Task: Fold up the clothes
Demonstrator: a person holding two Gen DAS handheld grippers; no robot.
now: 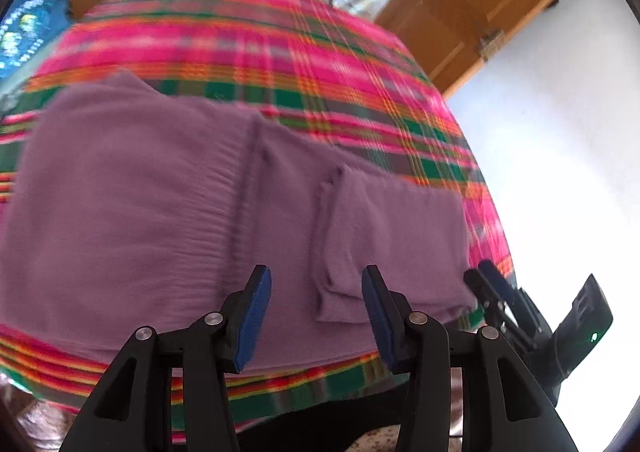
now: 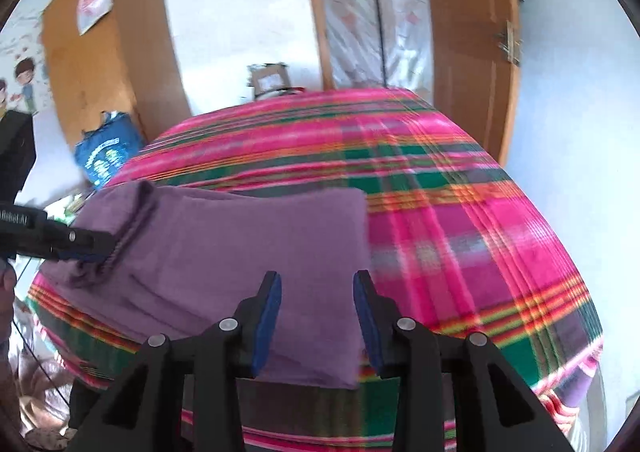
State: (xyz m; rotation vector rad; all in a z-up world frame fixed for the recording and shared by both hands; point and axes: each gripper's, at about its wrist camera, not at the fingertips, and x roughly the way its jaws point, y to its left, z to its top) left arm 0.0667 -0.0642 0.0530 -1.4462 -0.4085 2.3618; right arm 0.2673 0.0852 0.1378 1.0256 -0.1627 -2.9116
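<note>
A purple garment lies on a bed with a pink, green and orange plaid blanket. A folded part of it lies on top at the right. My left gripper is open and empty, hovering over the garment's near edge. The right gripper shows at the garment's right edge. In the right wrist view the garment lies on the blanket, and my right gripper is open above its near right part. The left gripper sits at the garment's raised left edge.
A wooden door and a plastic-covered doorway stand beyond the bed. A wooden wardrobe and a blue bag are at the far left. A white wall runs along the bed's right side.
</note>
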